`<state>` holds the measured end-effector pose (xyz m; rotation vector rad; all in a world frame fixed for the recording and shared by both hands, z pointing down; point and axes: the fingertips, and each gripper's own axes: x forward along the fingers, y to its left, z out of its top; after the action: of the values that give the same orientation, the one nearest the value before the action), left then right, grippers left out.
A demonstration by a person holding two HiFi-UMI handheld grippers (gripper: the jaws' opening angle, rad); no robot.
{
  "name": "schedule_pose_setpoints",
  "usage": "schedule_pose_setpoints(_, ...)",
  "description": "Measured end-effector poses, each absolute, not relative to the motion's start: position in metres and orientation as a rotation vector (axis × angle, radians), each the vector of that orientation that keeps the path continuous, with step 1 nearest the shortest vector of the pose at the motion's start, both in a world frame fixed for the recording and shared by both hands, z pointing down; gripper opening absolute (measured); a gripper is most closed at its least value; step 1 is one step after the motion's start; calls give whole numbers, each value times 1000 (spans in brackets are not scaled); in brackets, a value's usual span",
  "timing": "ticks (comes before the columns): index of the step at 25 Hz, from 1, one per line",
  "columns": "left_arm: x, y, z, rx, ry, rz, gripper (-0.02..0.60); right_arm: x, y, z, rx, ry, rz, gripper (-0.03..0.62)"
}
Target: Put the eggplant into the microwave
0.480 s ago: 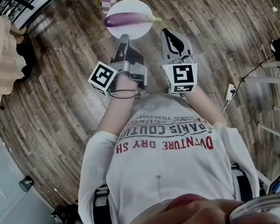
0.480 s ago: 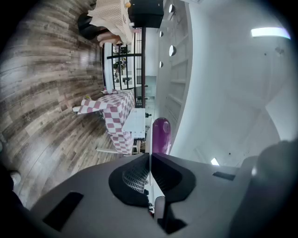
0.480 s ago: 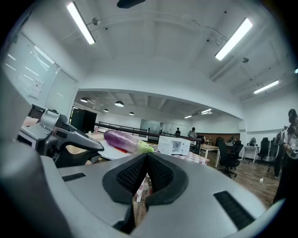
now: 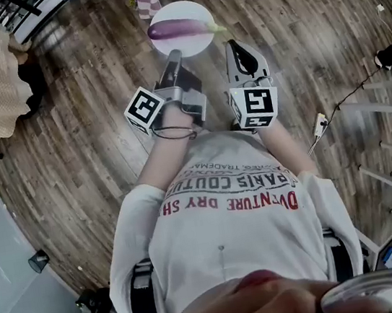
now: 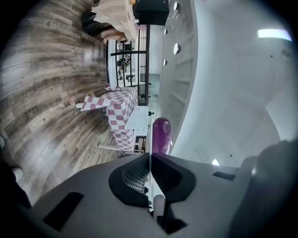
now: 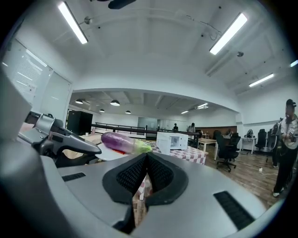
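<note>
Lying across the middle of the small round white surface [image 4: 183, 47], the long purple eggplant with a green stem [image 4: 178, 27] sits just beyond both grippers. The left gripper [image 4: 174, 53] and the right gripper [image 4: 231, 43] each have their fingers pressed together, holding nothing. A boxy white microwave [image 6: 172, 140] stands on a pink-and-white checkered tablecloth [image 6: 193, 153], well apart from the eggplant.

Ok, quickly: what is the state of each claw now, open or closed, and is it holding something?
Left claw: closed, holding nothing.
Right claw: closed, holding nothing.
</note>
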<state>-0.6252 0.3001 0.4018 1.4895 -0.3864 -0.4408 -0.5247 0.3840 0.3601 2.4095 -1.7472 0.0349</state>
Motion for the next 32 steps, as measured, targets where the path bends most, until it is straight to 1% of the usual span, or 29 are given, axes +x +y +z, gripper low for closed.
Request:
schedule_pose_setpoints(7,-604,303,419,1460,-389,-402,34,-506,387,375,2405,-1709,87,25)
schedule_pose_setpoints(11,-579,300,424,1465,-411,-399,34,-477,384,385,2412,-1761,164,25)
schedule_pose_setpoints(15,-545,297,425,1469,-451,-422,34,-436,380,388,2383,-1796,138,26)
schedule_pose_setpoints(21,-467,284,418,1463,-491,-481,34,-349,369,376,2358,-1897,118,26)
schedule_pose_setpoints(28,-345,284,409,1452,-451,-525,34,-230,369,361,2351,-1903,51,26)
schedule_pose_setpoints(32,-291,289,420,1425,-455,-495,34,-174,371,366,2350,-1897,77,26)
